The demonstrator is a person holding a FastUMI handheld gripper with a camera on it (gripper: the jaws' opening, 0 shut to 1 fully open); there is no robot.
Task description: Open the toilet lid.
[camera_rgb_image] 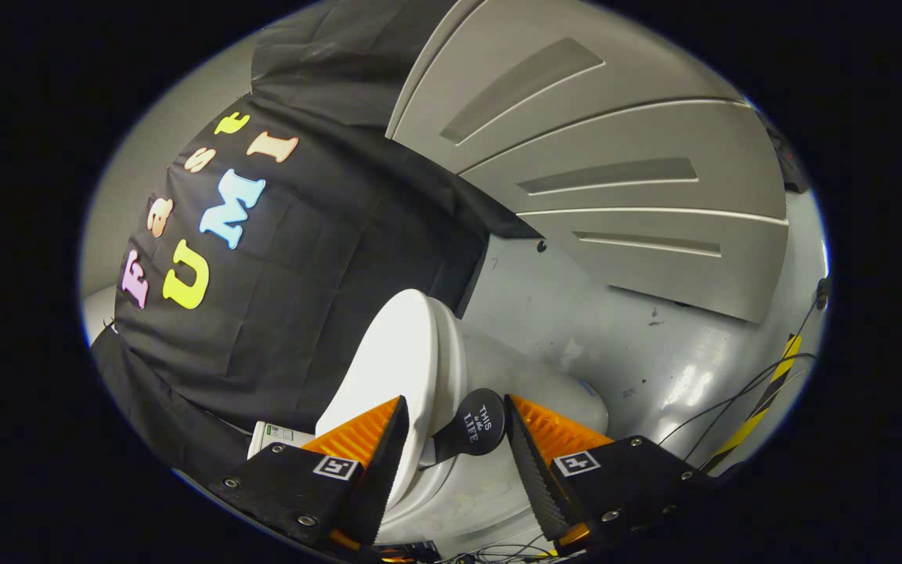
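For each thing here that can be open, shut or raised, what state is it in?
Toilet lid: raised, well clear of the bowl.
Round black handle: between the fingers, not pressed by both.
Gripper: fingers open, either side of the handle.

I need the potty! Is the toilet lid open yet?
Not yet. Nothing looks done: the lid lies against the seat. In hand: the open tongs straddle its black round handle, not gripping it. Left: grip and lift.
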